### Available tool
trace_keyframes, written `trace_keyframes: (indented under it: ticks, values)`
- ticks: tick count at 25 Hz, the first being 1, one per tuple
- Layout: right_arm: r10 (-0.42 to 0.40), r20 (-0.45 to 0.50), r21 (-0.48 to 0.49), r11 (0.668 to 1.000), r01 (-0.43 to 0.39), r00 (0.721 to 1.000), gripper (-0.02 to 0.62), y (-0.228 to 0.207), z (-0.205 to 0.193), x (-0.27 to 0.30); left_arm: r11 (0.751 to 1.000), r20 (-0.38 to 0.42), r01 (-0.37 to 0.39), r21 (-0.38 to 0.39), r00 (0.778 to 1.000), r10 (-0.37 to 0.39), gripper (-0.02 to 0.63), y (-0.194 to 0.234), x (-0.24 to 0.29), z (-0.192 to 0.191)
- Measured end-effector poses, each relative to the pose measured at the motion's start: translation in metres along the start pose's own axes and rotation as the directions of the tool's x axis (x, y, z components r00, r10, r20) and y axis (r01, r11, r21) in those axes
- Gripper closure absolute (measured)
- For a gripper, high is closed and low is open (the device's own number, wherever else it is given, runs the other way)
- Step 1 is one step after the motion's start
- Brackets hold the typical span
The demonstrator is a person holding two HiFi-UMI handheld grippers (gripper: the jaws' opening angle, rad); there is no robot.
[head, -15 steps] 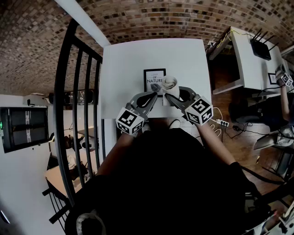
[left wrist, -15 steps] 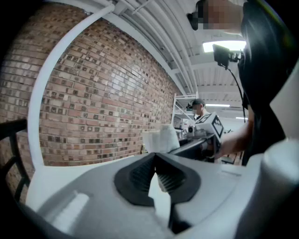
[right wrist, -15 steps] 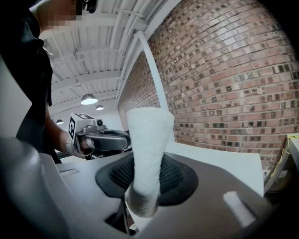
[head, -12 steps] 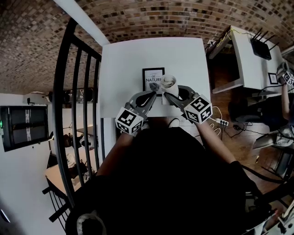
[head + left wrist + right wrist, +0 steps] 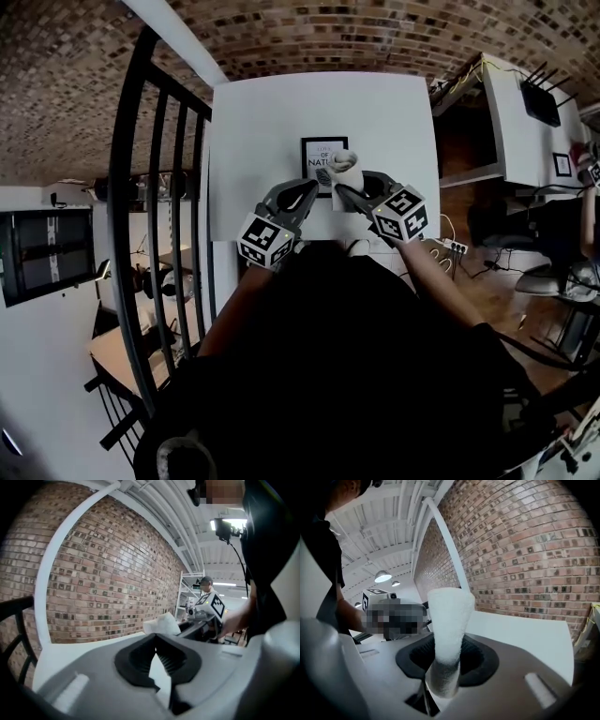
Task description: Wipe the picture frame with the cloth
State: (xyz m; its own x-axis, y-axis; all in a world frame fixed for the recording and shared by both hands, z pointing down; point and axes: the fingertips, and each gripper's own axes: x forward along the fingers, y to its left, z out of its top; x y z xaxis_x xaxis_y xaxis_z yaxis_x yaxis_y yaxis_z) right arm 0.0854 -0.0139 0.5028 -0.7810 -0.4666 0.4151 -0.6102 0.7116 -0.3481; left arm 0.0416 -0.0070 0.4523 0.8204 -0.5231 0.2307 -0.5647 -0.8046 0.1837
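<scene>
A black picture frame (image 5: 322,150) with a white print lies flat on the white table (image 5: 281,112). My right gripper (image 5: 348,195) is shut on a rolled white cloth (image 5: 344,169), whose end rests over the frame's lower right corner. In the right gripper view the cloth (image 5: 448,620) stands up from between the jaws of that gripper (image 5: 445,651). My left gripper (image 5: 307,192) sits just below the frame's near edge, jaw tips together with nothing held. From the left gripper (image 5: 155,637) view, the cloth (image 5: 161,624) and the right gripper (image 5: 211,607) show just beyond.
A black metal railing (image 5: 155,187) runs along the table's left side. To the right stands a white desk (image 5: 511,122) with a router (image 5: 541,98), and a power strip (image 5: 452,248) lies on the floor. The person's dark torso hides the table's near edge.
The cloth in my right gripper has slid a little leftward onto the frame. The left gripper has stayed close below the frame. The head view has shifted slightly.
</scene>
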Motion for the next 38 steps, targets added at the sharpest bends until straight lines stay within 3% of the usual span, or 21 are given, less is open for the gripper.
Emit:
trace_keyframes:
  ticks: [8,17,22,25,29,35,38]
  values:
    - [-0.053,-0.081,-0.027,0.998,0.051,0.995,0.471,0.005,0.011,0.068,0.996,-0.019,0.083,-0.012,0.996,-0.083,0.606,0.062,-0.016,-0.004]
    - [-0.145,-0.216,-0.098,0.987,0.127,0.966,0.471,-0.012,-0.017,0.107,0.992,-0.081,0.129,0.002,0.988,-0.128,0.606,0.102,-0.033,-0.027]
    - [-0.191,-0.327,-0.261,0.96,0.106,0.925,0.471,-0.041,-0.028,0.116,0.997,-0.072,0.079,-0.008,0.994,-0.08,0.606,0.111,-0.03,-0.024]
    - [-0.213,-0.445,-0.391,0.92,0.025,0.87,0.471,-0.061,-0.041,0.121,0.999,-0.076,0.05,-0.015,0.996,-0.051,0.606,0.106,-0.025,-0.027]
    - [-0.227,-0.572,-0.53,0.836,-0.144,0.788,0.471,-0.081,-0.056,0.138,1.0,-0.125,-0.009,-0.01,0.992,0.008,0.606,0.11,-0.015,-0.05]
    - [-0.224,-0.657,-0.598,0.737,-0.316,0.72,0.471,-0.102,-0.073,0.17,0.992,-0.172,-0.11,-0.064,0.98,0.097,0.606,0.123,0.003,-0.074]
    - [-0.244,-0.672,-0.634,0.677,-0.374,0.699,0.469,-0.108,-0.073,0.186,0.986,-0.218,-0.15,-0.066,0.967,0.133,0.606,0.127,0.008,-0.085]
